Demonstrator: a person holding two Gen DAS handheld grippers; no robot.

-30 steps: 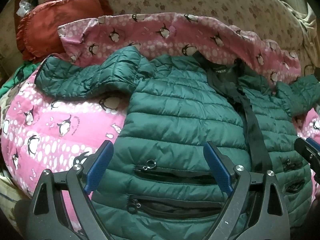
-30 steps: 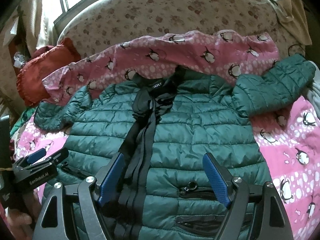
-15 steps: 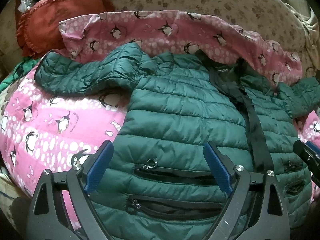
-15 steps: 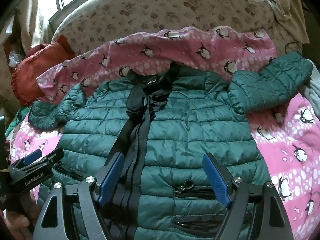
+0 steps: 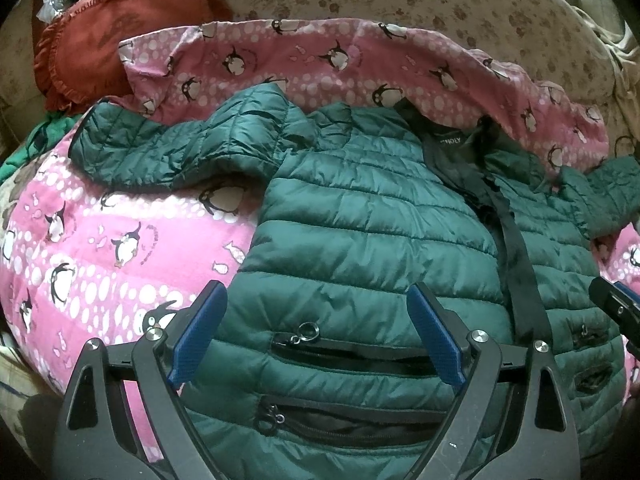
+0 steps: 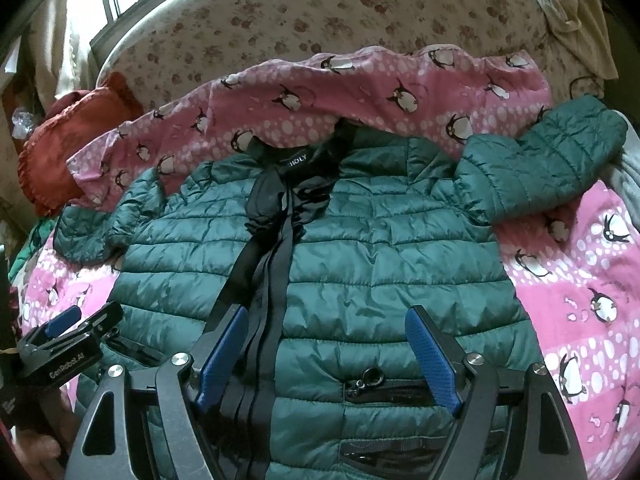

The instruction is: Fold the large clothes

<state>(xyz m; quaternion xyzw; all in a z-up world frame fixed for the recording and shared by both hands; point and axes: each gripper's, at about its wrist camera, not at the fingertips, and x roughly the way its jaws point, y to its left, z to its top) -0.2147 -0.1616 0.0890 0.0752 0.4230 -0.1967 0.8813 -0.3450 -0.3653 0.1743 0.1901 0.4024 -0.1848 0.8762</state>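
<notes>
Your fingers point(image 5: 316, 340) gape wide over a puffy green jacket point(image 5: 372, 232) — soft, slippery, light. Pinch the sleeve cuff point(image 5: 86, 142) far left — both grippers empty.

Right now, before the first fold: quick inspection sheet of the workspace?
Surface: pink penguin-print blanket over a bed, rumpled along its far edge.
Job's things: dark green quilted puffer jacket lies front up, spread flat, sleeves out to both sides, black zipper placket down the middle, pocket zips visible near the hem.
Clutter: rust-red ruffled cushion at the far left; a green fabric patch beside it.
Grippers: left gripper and right gripper both open, above the jacket's hem, holding nothing.
Cables: nothing seen.
Surroundings: beige floral-print sheet behind the blanket; window light at the far left.
</notes>
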